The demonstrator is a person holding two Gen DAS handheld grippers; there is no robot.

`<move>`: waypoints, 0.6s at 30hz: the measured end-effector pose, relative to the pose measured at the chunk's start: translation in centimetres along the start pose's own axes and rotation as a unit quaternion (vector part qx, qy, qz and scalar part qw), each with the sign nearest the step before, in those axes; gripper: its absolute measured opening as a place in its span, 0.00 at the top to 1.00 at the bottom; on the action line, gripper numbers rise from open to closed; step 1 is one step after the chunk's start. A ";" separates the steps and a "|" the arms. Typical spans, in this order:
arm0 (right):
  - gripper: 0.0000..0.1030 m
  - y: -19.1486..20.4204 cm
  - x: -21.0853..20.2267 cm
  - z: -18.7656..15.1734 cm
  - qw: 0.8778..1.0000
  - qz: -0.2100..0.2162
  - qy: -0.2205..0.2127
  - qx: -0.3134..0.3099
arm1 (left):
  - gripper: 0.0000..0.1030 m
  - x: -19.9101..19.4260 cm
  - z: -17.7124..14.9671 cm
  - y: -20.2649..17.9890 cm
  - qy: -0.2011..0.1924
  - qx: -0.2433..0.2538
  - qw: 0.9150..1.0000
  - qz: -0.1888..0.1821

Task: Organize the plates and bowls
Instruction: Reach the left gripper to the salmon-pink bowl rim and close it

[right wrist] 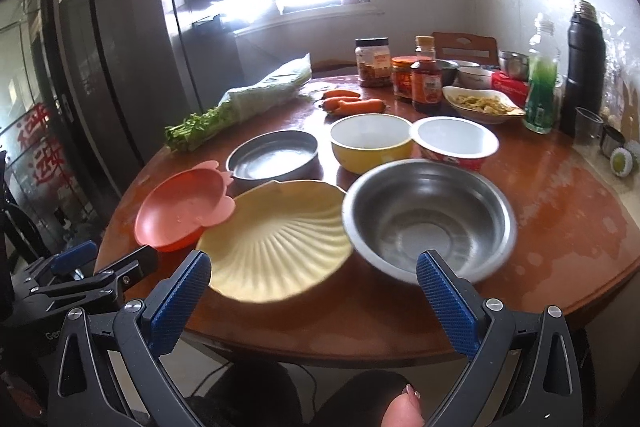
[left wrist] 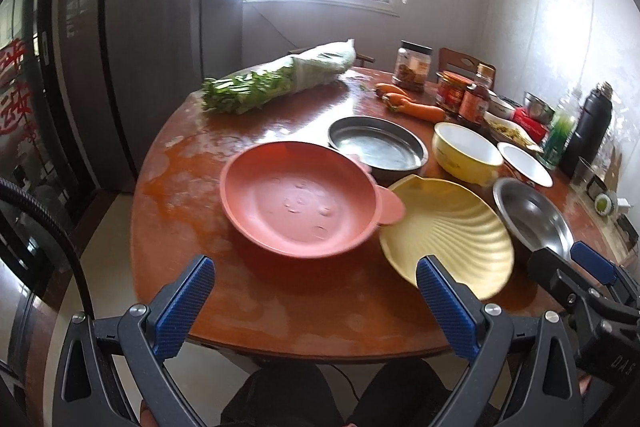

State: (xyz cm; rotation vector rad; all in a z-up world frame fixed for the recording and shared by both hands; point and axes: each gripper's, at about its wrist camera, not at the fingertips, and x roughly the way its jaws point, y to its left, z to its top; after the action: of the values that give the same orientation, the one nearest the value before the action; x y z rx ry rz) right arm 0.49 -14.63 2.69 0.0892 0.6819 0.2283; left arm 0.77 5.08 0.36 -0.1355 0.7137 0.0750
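Note:
On a round wooden table [left wrist: 180, 211] lie a pink plate [left wrist: 300, 203] with small ears, a yellow shell-shaped plate [left wrist: 448, 235], a steel bowl [right wrist: 430, 219], a flat steel pan [left wrist: 376, 147], a yellow bowl [right wrist: 370, 141] and a red-and-white bowl [right wrist: 454, 143]. My left gripper [left wrist: 316, 311] hangs open at the near edge, in front of the pink plate, with nothing between its fingers. My right gripper [right wrist: 314, 307] is open too, facing the shell plate [right wrist: 276, 239] and the steel bowl. The shell plate's edge rests against the pink plate [right wrist: 180, 207] and the steel bowl.
Bagged greens [left wrist: 276, 83], carrots [right wrist: 352, 105], jars and sauce bottles [right wrist: 426, 79], a dish of food [right wrist: 482, 105], a green bottle [right wrist: 542, 87] and a black flask [right wrist: 586, 67] crowd the far side. A dark fridge [left wrist: 80, 47] stands left. A person's legs show below the table.

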 end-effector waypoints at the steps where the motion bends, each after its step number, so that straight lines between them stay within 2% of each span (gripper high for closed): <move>1: 0.00 0.3 0.3 0.3 1.000 0.000 0.003 -0.002 | 0.01 0.2 0.2 0.7 0.001 -0.004 1.000 0.004; 8: 0.00 2.8 2.8 2.2 0.999 0.027 0.017 -0.006 | 0.01 2.7 2.2 5.7 0.022 -0.028 0.999 0.041; 12: 0.00 4.8 5.3 2.6 0.998 0.035 0.044 -0.019 | 0.01 4.5 3.2 7.8 0.033 -0.027 0.998 0.056; 18: 0.00 6.4 8.5 2.6 0.995 0.042 0.087 -0.013 | 0.02 6.9 4.9 8.2 0.052 -0.009 0.998 0.035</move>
State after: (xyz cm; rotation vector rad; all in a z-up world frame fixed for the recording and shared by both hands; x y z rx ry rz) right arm 7.39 -6.39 0.46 0.0730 0.8487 0.3277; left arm 8.18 14.06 -1.33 -0.1318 0.8215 0.1430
